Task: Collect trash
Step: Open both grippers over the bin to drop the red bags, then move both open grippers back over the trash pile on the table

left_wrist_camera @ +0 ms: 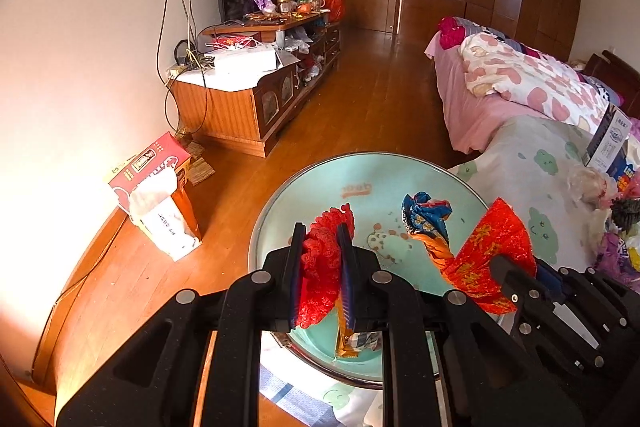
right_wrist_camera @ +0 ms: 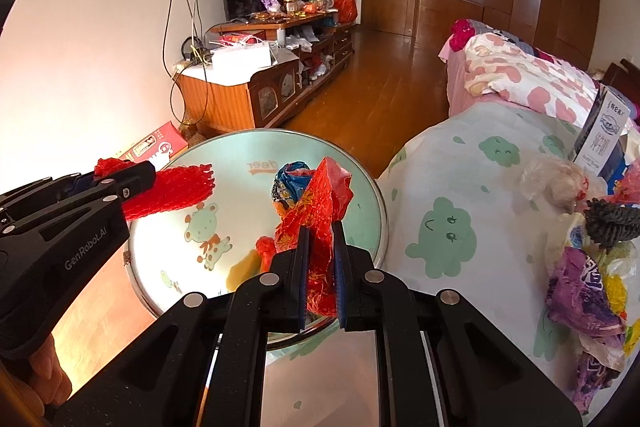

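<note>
My left gripper [left_wrist_camera: 320,229] is shut on a red foam net [left_wrist_camera: 320,275], held over a mint-green basin [left_wrist_camera: 360,171] with a cartoon print. To its right, my right gripper [left_wrist_camera: 506,267] is shut on a crumpled red wrapper with a blue twisted end [left_wrist_camera: 484,251]. In the right wrist view the right gripper [right_wrist_camera: 322,227] clamps that red wrapper [right_wrist_camera: 320,199] above the basin's right rim [right_wrist_camera: 382,211]. The left gripper [right_wrist_camera: 146,173] holds the foam net [right_wrist_camera: 176,191] over the left side. An orange wrapper [left_wrist_camera: 352,341] and a small red scrap [right_wrist_camera: 265,247] lie in the basin.
A bed with a pale cartoon sheet [right_wrist_camera: 460,187] stands right of the basin, bearing a pile of wrappers and bags [right_wrist_camera: 588,279] and a milk carton [right_wrist_camera: 604,131]. A red box [left_wrist_camera: 156,163] lies on the wooden floor by the wall. A cluttered wooden cabinet [left_wrist_camera: 248,99] stands behind.
</note>
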`<state>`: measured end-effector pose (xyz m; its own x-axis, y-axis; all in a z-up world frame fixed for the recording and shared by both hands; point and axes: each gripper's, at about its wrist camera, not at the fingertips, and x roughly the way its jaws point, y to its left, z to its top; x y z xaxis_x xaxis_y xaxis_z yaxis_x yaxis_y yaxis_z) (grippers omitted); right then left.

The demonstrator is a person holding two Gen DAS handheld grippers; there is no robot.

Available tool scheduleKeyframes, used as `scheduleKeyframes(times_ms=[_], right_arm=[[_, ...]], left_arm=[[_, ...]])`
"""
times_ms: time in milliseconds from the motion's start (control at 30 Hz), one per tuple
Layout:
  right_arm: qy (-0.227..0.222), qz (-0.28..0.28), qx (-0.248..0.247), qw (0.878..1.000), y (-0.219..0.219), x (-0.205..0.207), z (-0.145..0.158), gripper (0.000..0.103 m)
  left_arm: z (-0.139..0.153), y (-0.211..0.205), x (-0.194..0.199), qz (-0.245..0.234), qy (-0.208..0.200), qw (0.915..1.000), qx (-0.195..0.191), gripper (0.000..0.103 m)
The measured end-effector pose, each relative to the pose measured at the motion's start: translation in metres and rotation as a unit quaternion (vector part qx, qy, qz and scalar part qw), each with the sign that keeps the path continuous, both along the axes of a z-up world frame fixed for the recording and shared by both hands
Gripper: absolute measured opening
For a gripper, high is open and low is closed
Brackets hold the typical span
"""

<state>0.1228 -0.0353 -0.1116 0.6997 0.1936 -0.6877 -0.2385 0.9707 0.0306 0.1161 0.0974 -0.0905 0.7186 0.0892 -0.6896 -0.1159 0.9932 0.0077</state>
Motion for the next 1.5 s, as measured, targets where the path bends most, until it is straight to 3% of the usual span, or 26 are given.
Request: scheduleKeyframes(times_ms=[333, 500, 733, 867, 967, 1033, 1133, 1300, 1500], right_arm=[[0.030, 0.002, 0.012, 0.999, -0.001, 0.010, -0.013, 0.013], [0.028, -0.002, 0.019, 0.999, -0.003, 0.007, -0.012, 0.020], [0.006, -0.030, 0.024, 0.999, -0.016, -0.002, -0.002, 0.036], [-0.011, -0.053, 0.026, 0.998, -0.028, -0.011, 0.005, 0.060], [-0.017, -0.068, 0.027, 0.997, -0.038, -0.017, 0.010, 0.072], [-0.020, -0.076, 0.031, 0.996, -0.046, -0.020, 0.014, 0.077], [-0.024, -0.089, 0.036, 0.995, -0.056, -0.025, 0.019, 0.077], [-0.040, -0.115, 0.037, 0.992, -0.074, -0.038, 0.027, 0.077], [-0.060, -0.142, 0.037, 0.987, -0.099, -0.059, 0.033, 0.077]], left_arm=[[-0.010, -0.004, 0.006, 0.003, 0.014, 0.9998, 0.013, 0.016], [-0.010, -0.006, 0.005, 0.004, 0.012, 0.9997, 0.020, 0.017], [-0.006, -0.007, 0.001, 0.010, 0.004, 0.9995, 0.029, 0.038], [-0.003, -0.010, -0.001, 0.015, -0.002, 0.9991, 0.038, 0.059], [0.000, -0.012, -0.004, 0.020, -0.006, 0.9989, 0.042, 0.074], [0.003, -0.014, -0.006, 0.022, -0.012, 0.9986, 0.047, 0.078], [0.008, -0.016, -0.010, 0.027, -0.018, 0.9981, 0.053, 0.089], [0.015, -0.021, -0.018, 0.028, -0.027, 0.9979, 0.052, 0.097], [0.022, -0.033, -0.026, 0.012, -0.033, 0.9985, 0.041, 0.097]])
